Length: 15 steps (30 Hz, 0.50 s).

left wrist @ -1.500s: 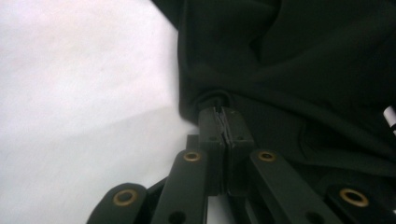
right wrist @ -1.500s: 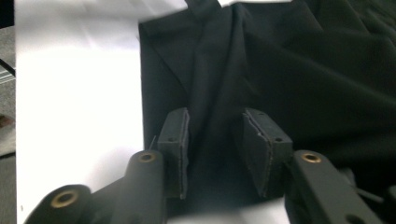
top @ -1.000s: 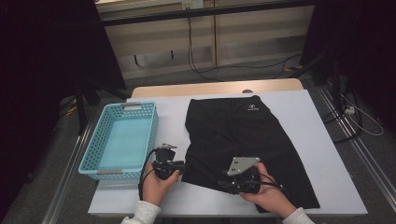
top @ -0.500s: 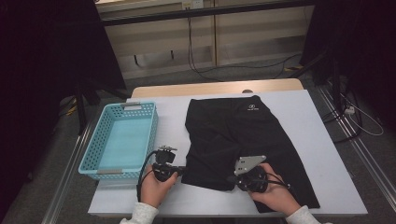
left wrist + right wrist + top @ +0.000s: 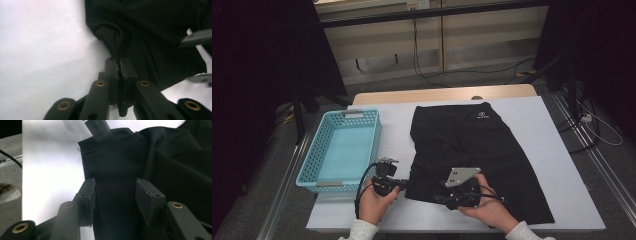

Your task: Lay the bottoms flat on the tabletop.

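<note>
Now we pinch the shorts (image 5: 477,150) hem in our left gripper (image 5: 119,65) to anchor it — our right gripper (image 5: 115,195) has just been opening, jaws astride the cloth, unclamped.

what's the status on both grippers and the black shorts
Left gripper shut on hem of black shorts. Right gripper jaws just opened, fabric between them, unclamped. Blue basket beside, nothing blocking.

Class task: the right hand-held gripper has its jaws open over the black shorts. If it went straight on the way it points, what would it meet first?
Most likely the shorts: the right hand-held gripper has just been opening, and black cloth lies between and ahead of its jaws. Beyond it stands the left hand-held gripper, though depth is unclear.
</note>
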### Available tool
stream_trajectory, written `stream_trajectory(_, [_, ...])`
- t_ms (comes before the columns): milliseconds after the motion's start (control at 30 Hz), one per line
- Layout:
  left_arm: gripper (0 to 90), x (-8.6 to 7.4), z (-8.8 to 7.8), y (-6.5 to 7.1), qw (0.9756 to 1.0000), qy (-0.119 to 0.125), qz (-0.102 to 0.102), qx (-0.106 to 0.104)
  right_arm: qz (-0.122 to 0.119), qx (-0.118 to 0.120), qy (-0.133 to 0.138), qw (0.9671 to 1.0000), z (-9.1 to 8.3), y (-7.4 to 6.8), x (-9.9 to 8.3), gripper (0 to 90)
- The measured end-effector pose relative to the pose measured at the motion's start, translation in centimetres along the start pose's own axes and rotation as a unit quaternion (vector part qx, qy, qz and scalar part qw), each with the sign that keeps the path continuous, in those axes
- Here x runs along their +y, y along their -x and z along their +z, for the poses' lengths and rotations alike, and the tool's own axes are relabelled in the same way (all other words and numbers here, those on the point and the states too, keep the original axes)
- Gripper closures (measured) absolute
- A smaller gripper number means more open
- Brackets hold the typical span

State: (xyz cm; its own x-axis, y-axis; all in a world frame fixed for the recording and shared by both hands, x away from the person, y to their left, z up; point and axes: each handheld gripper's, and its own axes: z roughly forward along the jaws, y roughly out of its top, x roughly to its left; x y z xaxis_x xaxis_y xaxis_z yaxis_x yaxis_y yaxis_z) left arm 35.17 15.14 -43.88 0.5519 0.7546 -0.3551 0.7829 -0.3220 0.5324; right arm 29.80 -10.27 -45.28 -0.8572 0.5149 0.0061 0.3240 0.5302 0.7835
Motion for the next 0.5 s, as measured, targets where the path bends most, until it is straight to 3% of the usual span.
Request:
stream_trajectory(133, [67.0, 0.4, -0.5, -0.2, 0.9997, 0.022, -0.011, 0.004, -0.004, 0.009, -0.008, 0.9999, 2.0, -0.5, 0.4, 48.5])
stream_trajectory(233, [53.3, 0.8, -0.3, -0.1, 0.9996, 0.027, -0.006, 0.003, -0.015, 0.008, -0.018, 0.9997, 2.7, -0.9, 0.4, 45.0])
stream_trajectory(333, [44.6, 1.3, 0.0, 0.0, 0.9993, 0.035, 0.002, 0.012, -0.007, 0.004, -0.023, 0.9997, 2.7, -0.9, 0.5, 57.0])
stream_trajectory(500, [31.0, 1.7, 0.2, 0.2, 0.9982, 0.053, 0.013, 0.025, 0.004, -0.002, -0.024, 0.9997, 2.6, -0.8, 0.5, 65.3])
